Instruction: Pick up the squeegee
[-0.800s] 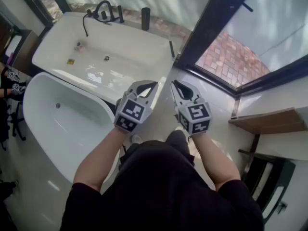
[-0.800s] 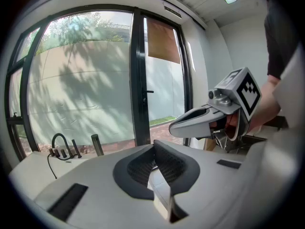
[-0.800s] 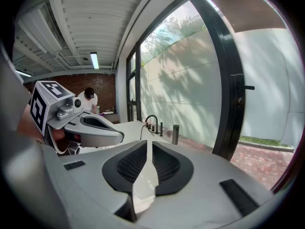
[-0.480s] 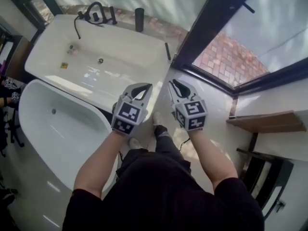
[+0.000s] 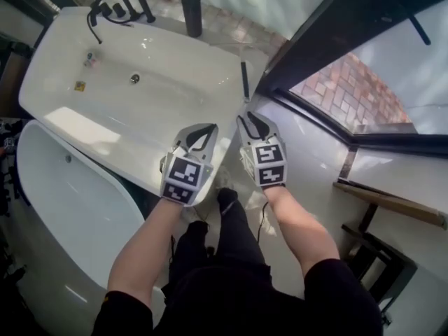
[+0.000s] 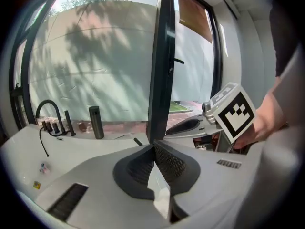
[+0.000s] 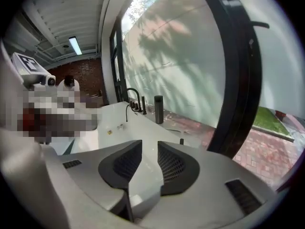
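The squeegee (image 5: 244,80) shows as a slim black bar lying on the right end of the white bathtub's rim (image 5: 210,47), close to the dark window frame. It appears small in the left gripper view (image 6: 137,141) and the right gripper view (image 7: 181,141). My left gripper (image 5: 208,128) hovers over the tub's near edge, its jaw tips touching, with nothing in them. My right gripper (image 5: 246,117) is beside it, short of the squeegee, with a gap between its pads and nothing in the gap.
A black tap (image 5: 105,5) and a dark cylinder (image 5: 191,14) stand on the tub's far ledge. Small items (image 5: 80,86) lie inside the tub. A second oval tub (image 5: 70,201) is at the left. The window frame (image 5: 329,40) and a wooden shelf (image 5: 399,205) are at the right.
The person has stepped toward the tub; one foot has come forward. Both grippers now sit nearer the tub's rim and the squeegee. Their jaws look unchanged.
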`<state>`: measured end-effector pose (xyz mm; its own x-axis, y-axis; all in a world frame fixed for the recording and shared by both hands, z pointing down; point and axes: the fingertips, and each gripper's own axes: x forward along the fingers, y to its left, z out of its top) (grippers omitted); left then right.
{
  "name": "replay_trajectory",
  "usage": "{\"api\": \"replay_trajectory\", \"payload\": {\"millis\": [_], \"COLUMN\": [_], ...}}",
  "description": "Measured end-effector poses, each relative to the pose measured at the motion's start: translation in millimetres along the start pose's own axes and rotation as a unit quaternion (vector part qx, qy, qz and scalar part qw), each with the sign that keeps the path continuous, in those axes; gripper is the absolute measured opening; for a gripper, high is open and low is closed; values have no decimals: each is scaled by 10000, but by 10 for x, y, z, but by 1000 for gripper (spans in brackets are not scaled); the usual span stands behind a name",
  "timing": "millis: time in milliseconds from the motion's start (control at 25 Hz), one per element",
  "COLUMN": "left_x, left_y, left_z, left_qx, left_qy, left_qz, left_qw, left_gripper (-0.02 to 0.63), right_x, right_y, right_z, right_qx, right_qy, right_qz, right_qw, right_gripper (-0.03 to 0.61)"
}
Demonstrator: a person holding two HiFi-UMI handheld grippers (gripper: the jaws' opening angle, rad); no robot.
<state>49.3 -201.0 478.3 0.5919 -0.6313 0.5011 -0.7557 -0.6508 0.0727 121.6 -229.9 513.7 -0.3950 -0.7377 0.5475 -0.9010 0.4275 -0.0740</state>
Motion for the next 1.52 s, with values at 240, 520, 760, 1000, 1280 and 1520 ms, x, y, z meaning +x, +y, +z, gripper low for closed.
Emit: {"api": "replay_trajectory", "payload": {"millis": [240,520,760,1000,1280,1520], "left_x": [950,1632,1884,2036,2151,2177], "left_y": [476,771,876,1011,1102,1144], "left_z": [-362,-624,-786,-843,-884,-885], "left_qx": [-175,-230,-493,-553,-502,-474], "left_qy": [127,281,540,574,523,518], "left_qz": [143,230,351,377,341,366], "left_qw": [9997,9991,9967,9961,9968,9969], "left_gripper": [-3,-3,-3,-3,-3,-3], "right_x": [1087,2002,2480,2769,2917,2957], "right_y": [-564,-1144,-1397,-1575,-1598,-1617], "right_z": [-345,-660,-769,-747,-791,-799], "right_qx": [2,-86,-64,18,132,272], "right_qy": [243,575,709,891,1084,1115], "right_qz": [-286,-708,-903,-1026,-1070,-1151], "right_qw": [9993,9958,9934,9907,9882,9867], "right_gripper": [131,173,173,173,145,123]}}
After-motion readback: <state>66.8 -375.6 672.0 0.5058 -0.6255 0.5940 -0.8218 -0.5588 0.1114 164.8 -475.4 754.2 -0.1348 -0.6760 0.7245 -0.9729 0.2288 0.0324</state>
